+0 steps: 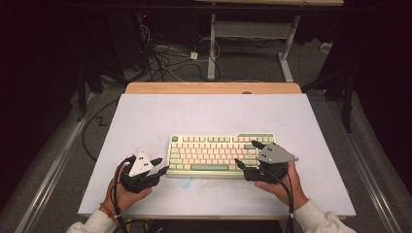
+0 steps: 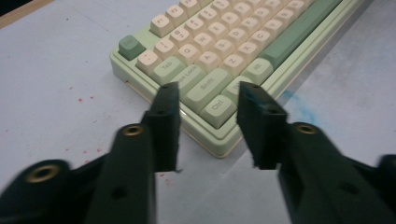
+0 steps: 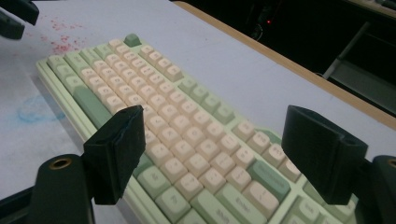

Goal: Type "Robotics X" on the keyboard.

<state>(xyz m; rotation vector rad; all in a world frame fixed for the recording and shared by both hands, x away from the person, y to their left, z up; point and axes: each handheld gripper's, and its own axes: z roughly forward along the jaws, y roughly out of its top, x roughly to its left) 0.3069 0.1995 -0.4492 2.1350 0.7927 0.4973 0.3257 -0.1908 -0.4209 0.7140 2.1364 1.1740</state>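
Grippers at both ends of the green-and-cream keyboard (image 1: pixel 221 154), mid-table, near the person's edge.

Left gripper (image 1: pixel 159 165) sits at the keyboard's left front corner, jaws part-spread either side of that corner; the blurred left gripper view suggests the pads aren't pressing it, though I can't be sure. Right gripper (image 1: pixel 248 154) hovers over the right-hand keys with jaws spread wide and nothing clamped between them. White table (image 1: pixel 145 116) carries red specks and a blue smudge (image 2: pixel 299 109) beside the keyboard.

Bare table (image 1: pixel 204 114) beyond the keyboard (image 1: pixel 221 153) leaves open passage.
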